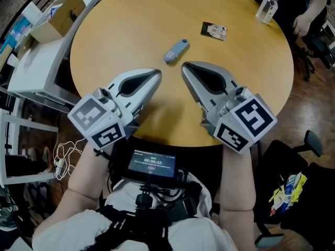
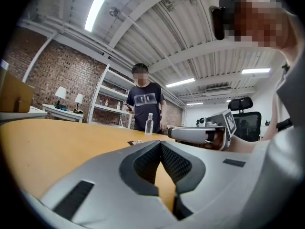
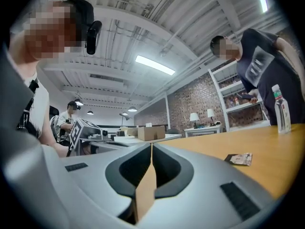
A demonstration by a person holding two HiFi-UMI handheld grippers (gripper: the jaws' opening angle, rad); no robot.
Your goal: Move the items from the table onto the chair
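Head view, looking steeply down on a round wooden tabletop point(image 1: 104, 46). The left hand-held gripper point(image 1: 157, 75) and the right hand-held gripper point(image 1: 185, 67) lie level over the near edge, tips angled toward each other. Each has its jaws pressed together and holds nothing.

Just beyond the tips lies a small blue-grey stick-shaped item point(image 1: 176, 50), flat on the wood. It seems the likely first pick. To do it well, one gripper should spread its jaws before reaching the item, come in low, and close across its narrow width so that it does not skid. The carry then goes right, to the black chair point(image 1: 313, 139) at the lower right, where bright wrappers point(image 1: 286, 189) seem to lie already.

Counted: two hand-held grippers, and three items on the tabletop — one blue-grey stick, one dark sachet point(image 1: 213, 31) further back, one clear water bottle point(image 1: 268, 6) upright near the far edge. One cardboard box point(image 1: 62, 14) sits on a white side desk at the left.
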